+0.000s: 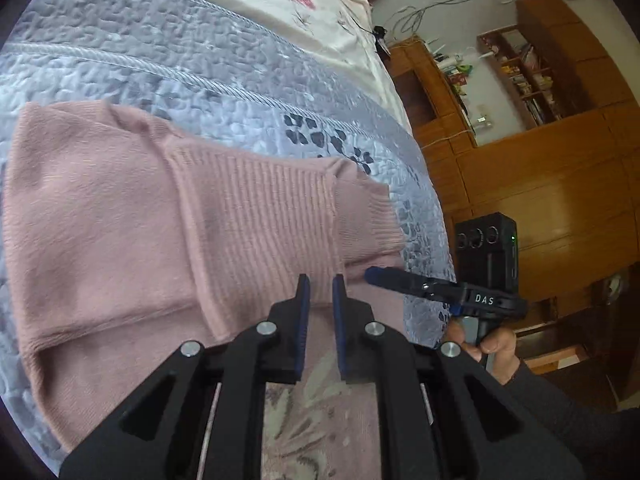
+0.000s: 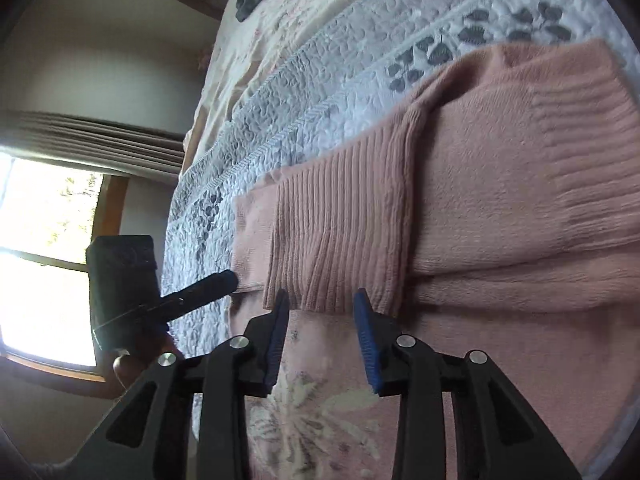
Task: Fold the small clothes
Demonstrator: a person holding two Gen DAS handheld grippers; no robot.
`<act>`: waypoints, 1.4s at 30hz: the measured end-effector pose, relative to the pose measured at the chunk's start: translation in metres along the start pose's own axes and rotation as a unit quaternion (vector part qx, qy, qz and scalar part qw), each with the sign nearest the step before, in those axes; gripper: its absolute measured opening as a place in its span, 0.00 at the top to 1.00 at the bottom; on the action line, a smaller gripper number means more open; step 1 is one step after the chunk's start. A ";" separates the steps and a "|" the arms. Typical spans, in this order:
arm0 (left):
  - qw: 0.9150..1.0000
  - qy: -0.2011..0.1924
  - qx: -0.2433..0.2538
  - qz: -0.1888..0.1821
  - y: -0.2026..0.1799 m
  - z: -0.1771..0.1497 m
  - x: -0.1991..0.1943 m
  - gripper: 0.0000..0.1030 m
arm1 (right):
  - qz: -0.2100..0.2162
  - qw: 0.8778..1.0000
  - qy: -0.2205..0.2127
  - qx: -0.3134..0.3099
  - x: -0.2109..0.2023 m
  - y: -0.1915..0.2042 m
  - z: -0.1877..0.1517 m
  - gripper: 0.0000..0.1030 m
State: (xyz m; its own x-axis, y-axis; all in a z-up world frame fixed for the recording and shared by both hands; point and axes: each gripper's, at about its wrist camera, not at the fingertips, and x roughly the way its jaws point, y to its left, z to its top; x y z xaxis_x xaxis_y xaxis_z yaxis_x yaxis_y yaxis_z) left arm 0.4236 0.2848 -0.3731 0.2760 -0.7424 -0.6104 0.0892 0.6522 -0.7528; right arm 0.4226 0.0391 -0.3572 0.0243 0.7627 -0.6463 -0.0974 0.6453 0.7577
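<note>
A pink sweater (image 1: 168,224) lies flat and partly folded on a grey-white quilt (image 1: 168,68) spread over the bed, its ribbed band turned toward both grippers. The left gripper (image 1: 321,285) hovers just above the ribbed edge with its jaws narrowly apart, holding nothing. The right gripper (image 2: 320,300) sits at the ribbed hem with its jaws wider apart, also empty. A hand (image 1: 490,346) grips the right tool's handle beside the bed.
</note>
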 end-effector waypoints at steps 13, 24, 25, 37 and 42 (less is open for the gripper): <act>1.000 -0.002 0.007 -0.013 0.025 0.007 0.002 0.82 | 0.014 1.000 0.001 -0.011 0.002 -0.014 0.019 0.86; 1.000 0.002 -0.017 -0.005 0.046 0.023 0.002 0.77 | 0.023 1.000 -0.007 0.010 -0.003 -0.028 0.027 0.79; 1.000 0.006 -0.007 -0.014 0.041 0.017 0.002 0.77 | 0.030 1.000 0.002 0.006 -0.001 -0.026 0.021 0.79; 0.998 -0.003 -0.033 0.045 0.027 -0.056 -0.061 0.36 | -0.041 0.999 0.007 0.018 -0.060 -0.032 -0.043 0.60; 0.997 -0.006 -0.050 0.066 0.026 -0.158 -0.131 0.20 | -0.074 0.996 0.023 0.040 -0.128 -0.061 -0.141 0.42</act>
State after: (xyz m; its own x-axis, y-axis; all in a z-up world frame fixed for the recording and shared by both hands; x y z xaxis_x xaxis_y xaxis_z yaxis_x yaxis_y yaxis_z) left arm 0.2383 0.3744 -0.3516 0.2909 -0.6488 -0.7032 -0.0449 0.7249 -0.6874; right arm 0.2848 -0.1042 -0.3339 -0.0137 0.6573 -0.7535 -0.0172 0.7533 0.6575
